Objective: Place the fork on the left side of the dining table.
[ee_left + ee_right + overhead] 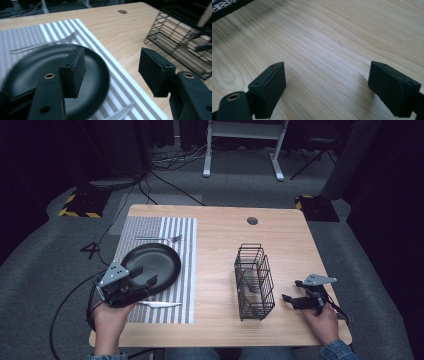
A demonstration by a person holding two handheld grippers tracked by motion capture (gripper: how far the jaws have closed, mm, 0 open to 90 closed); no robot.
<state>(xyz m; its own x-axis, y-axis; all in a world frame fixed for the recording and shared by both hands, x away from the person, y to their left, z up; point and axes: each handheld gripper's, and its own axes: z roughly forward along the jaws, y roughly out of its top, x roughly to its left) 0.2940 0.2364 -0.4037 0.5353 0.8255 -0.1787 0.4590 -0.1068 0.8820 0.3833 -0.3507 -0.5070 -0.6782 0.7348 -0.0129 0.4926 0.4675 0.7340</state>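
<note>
The left gripper [145,279] hides the black plate's [160,260] lower-left rim; what lies inside the wire basket [254,282] — dim, unclear.

The black plate [159,261] is sitting flat and upright on the striped placemat [180,235], round, shallow and dark, its bowl holding nothing, its glossy rim catching a little light. It is lying left of the table's middle, and its near-left edge is disappearing under the left gripper [141,279] at about seven o'clock from its centre. In the left gripper view the plate [32,65] is spreading out behind the left pad. A white knife [160,304] is lying flat on the mat at six o'clock from the plate, just beside its near rim, blade pointing right.
</note>
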